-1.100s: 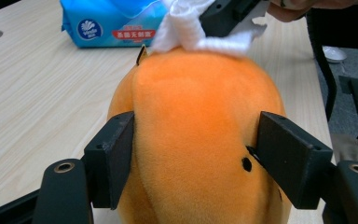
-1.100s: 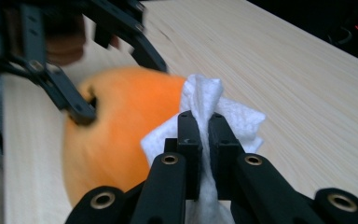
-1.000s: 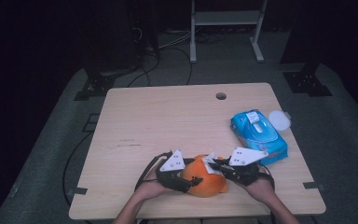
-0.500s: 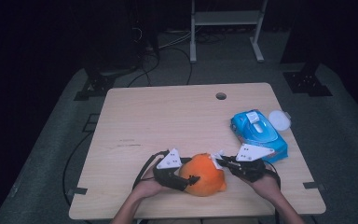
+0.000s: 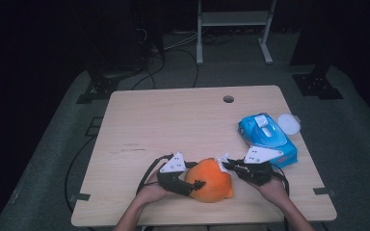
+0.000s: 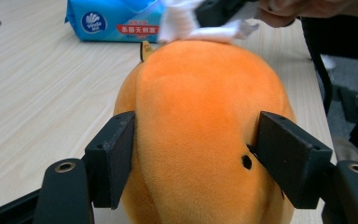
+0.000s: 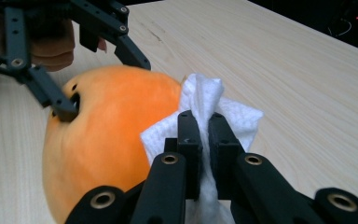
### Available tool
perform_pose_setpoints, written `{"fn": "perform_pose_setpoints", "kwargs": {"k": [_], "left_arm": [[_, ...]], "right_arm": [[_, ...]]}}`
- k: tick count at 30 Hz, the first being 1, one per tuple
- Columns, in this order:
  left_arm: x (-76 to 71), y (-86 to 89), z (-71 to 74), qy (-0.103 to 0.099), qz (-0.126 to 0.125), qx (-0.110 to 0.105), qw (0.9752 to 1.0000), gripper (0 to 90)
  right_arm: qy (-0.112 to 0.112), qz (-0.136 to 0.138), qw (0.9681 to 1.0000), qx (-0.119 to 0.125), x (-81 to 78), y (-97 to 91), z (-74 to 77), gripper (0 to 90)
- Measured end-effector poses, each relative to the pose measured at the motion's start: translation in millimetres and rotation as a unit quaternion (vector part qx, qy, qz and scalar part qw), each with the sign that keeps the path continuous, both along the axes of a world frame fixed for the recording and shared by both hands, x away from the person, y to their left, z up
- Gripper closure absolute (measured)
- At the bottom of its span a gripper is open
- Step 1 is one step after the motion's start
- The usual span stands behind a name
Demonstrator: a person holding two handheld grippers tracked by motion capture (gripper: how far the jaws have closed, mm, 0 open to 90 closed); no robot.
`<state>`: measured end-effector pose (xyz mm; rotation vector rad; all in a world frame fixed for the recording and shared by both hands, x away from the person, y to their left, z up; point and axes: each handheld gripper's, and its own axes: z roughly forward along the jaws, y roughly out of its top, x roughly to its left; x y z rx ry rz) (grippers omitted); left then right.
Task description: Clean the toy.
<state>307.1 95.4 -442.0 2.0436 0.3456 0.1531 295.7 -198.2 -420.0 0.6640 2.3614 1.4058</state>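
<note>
— What's on the wooden table [image 5: 173, 125]?

— My orange plush toy [image 5: 211, 180] sits near the front edge, with the blue wet-wipes pack [image 5: 268, 138] behind to its right.

— Your claws?

— My left gripper [image 6: 193, 161] squeezes the plush from both sides. My right gripper [image 7: 204, 140] pinches a white wipe [image 7: 209, 112] against the plush's top.

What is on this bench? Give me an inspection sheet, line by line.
Surface: wooden table, round hole near far edge.
Job's things: orange plush toy; white wipe touching it.
Clutter: blue wet-wipes pack, white round lid beside it.
Grippers: left gripper clamped on the plush; right gripper shut on the wipe.
Cables: black cable trailing from left gripper; floor cables behind table.
Surroundings: white metal frame, grey floor mat, dark room.
</note>
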Motion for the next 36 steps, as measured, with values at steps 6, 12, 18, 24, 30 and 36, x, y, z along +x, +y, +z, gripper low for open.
{"fn": "perform_pose_setpoints", "kwargs": {"k": [6,12,18,24,30,36], "left_arm": [[10.1,10.1,-4.2,0.028,0.014,-0.006,0.9995,30.2],[12.3,11.0,-5.9,0.033,0.02,-0.011,0.9992,30.0],[13.3,8.5,-6.7,0.029,0.019,-0.014,0.9993,31.0],[14.0,8.5,-7.2,0.031,0.015,-0.017,0.9992,31.4],[15.5,8.5,-7.5,0.032,0.019,-0.018,0.9992,31.0],[17.8,7.9,-7.7,0.04,0.032,-0.021,0.9985,30.7]], "right_arm": [[0.014,0.01,0.9999,-0.003,-12.7,-4.7,-5.0,84.8],[0.044,0.024,0.9986,-0.016,-32.3,-8.5,-17.4,84.8],[0.026,0.016,0.9995,-0.007,-26.7,-8.3,-6.9,84.8],[0.016,-0.005,0.9997,0.017,1.5,-2.9,1.9,84.8],[0.032,-0.004,0.9994,0.014,4.8,-2.6,-4.0,84.8],[0.048,0.015,0.9985,-0.021,-32.9,-11.1,-17.8,84.8]]}}
